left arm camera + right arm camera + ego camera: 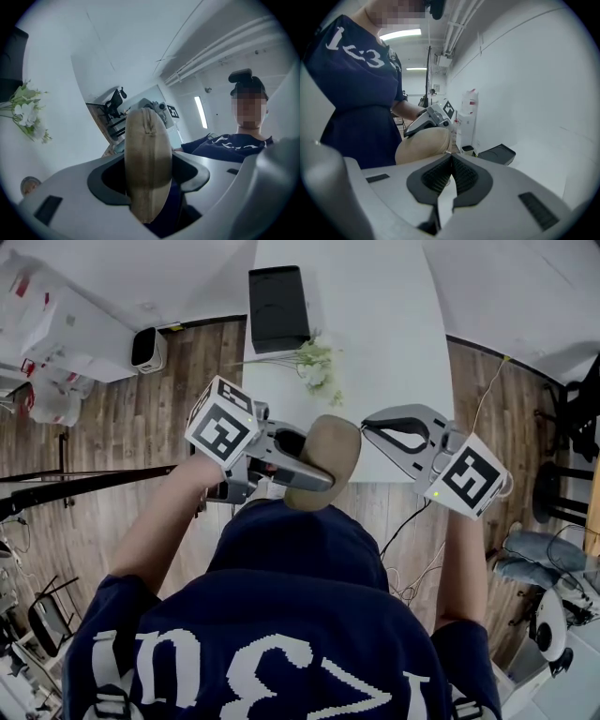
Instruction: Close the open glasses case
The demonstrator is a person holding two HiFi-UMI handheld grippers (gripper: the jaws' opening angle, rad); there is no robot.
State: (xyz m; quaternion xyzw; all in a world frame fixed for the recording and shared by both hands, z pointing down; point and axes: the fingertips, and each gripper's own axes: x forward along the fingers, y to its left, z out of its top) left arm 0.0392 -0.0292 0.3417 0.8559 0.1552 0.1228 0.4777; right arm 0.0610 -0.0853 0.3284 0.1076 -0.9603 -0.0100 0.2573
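The head view looks steeply down from above the person in a navy printed shirt onto the long white table. Each gripper view sits close behind its own jaws, apparently facing the other across the person's front. All three share the tan oval fabric glasses case near mid-frame.

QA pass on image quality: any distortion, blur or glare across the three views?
Head view: fisheye bows the table edges, light even. Left gripper view: dark vignette, glasses case soft up close. Right gripper view: vignette, ceiling light blown out, right tool sharp.
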